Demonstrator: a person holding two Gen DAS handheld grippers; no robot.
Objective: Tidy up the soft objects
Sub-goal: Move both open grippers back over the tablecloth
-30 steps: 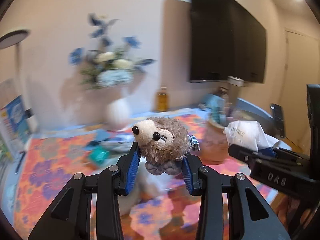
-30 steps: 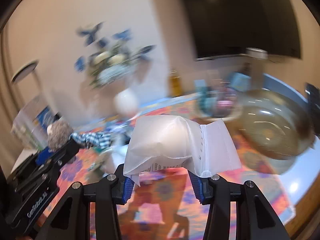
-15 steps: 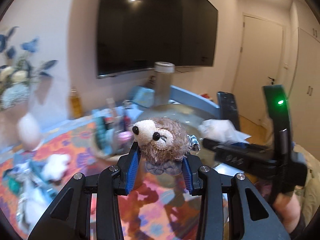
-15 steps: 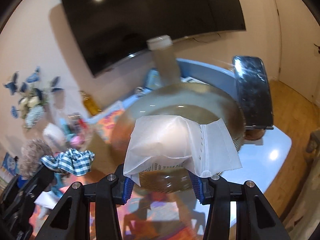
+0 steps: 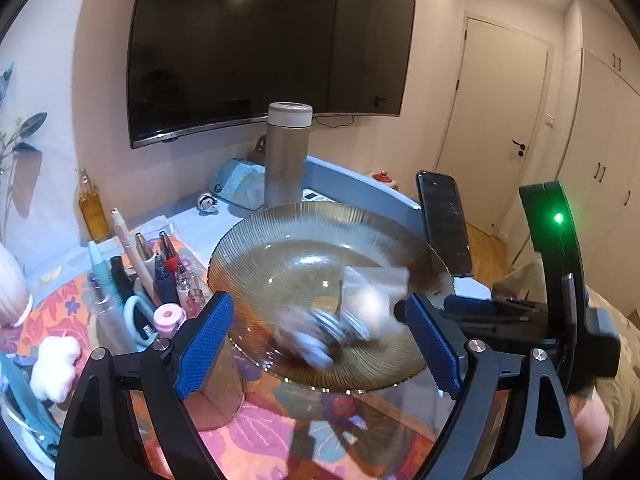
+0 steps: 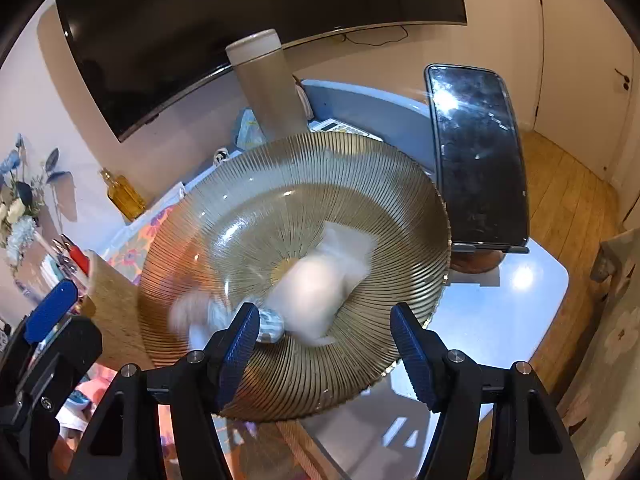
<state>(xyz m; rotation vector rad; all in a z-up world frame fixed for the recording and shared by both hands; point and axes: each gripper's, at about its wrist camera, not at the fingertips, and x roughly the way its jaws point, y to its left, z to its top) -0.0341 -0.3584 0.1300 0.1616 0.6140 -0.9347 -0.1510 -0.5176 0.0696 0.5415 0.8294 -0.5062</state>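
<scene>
Both tools are now gaping empty: left tool and right tool are hovering over the glass bowl, where plush toy and white packet are lying blurred.

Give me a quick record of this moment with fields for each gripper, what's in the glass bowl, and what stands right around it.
left gripper: open, nothing between its jaws, above the bowl's near rim
right gripper: open, nothing held
glass bowl: ribbed amber glass, holds both soft things
white packet: in the bowl, blurred
plush toy: in the bowl beside the packet, blurred
tumbler: upright behind the bowl
phone: propped at the bowl's right
pen holder: left of the bowl
</scene>
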